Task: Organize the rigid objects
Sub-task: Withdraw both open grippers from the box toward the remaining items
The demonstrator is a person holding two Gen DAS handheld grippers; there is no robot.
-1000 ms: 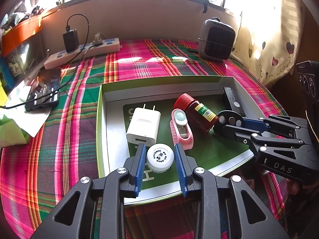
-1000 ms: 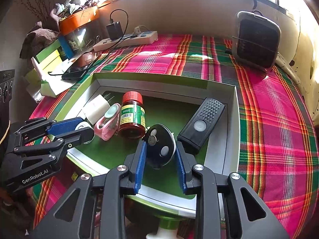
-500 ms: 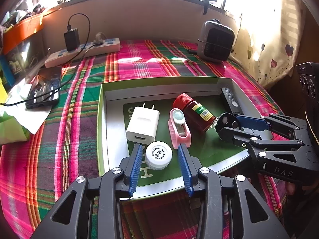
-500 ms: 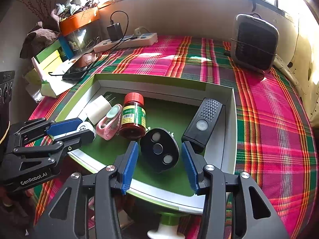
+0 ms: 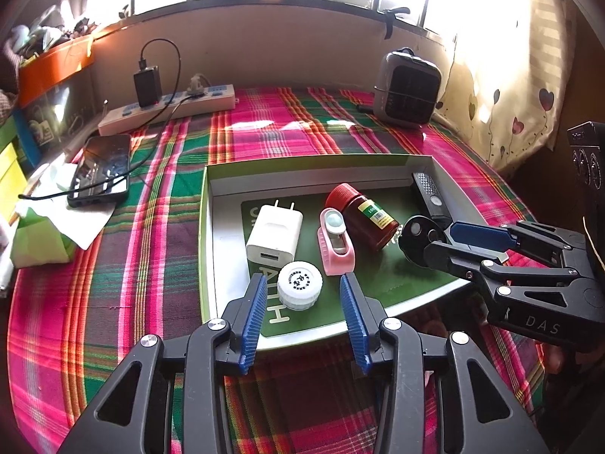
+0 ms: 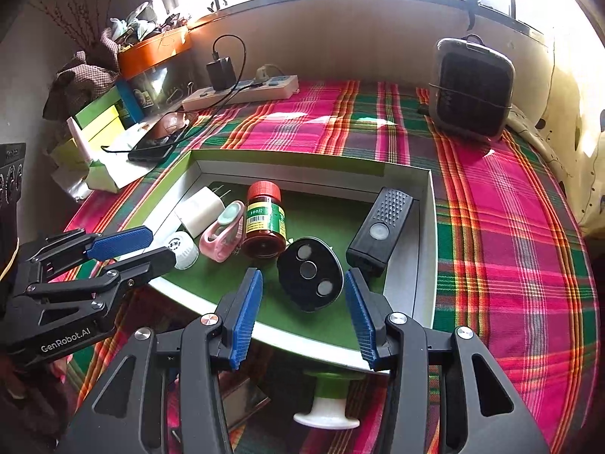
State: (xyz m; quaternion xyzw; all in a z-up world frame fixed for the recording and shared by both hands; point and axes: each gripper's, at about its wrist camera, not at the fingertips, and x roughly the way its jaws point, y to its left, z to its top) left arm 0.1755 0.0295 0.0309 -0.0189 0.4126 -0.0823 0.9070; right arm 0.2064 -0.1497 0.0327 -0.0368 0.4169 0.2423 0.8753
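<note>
Both tools, left tool [image 5: 302,317] and right tool [image 6: 302,314], stand apart, empty; risk: the overhanging box [image 5: 206,234] tips if nudged.

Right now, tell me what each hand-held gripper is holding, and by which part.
Nothing is held. The left hand-held gripper is open around the white cap; the right hand-held gripper is open around the black disc.
</note>
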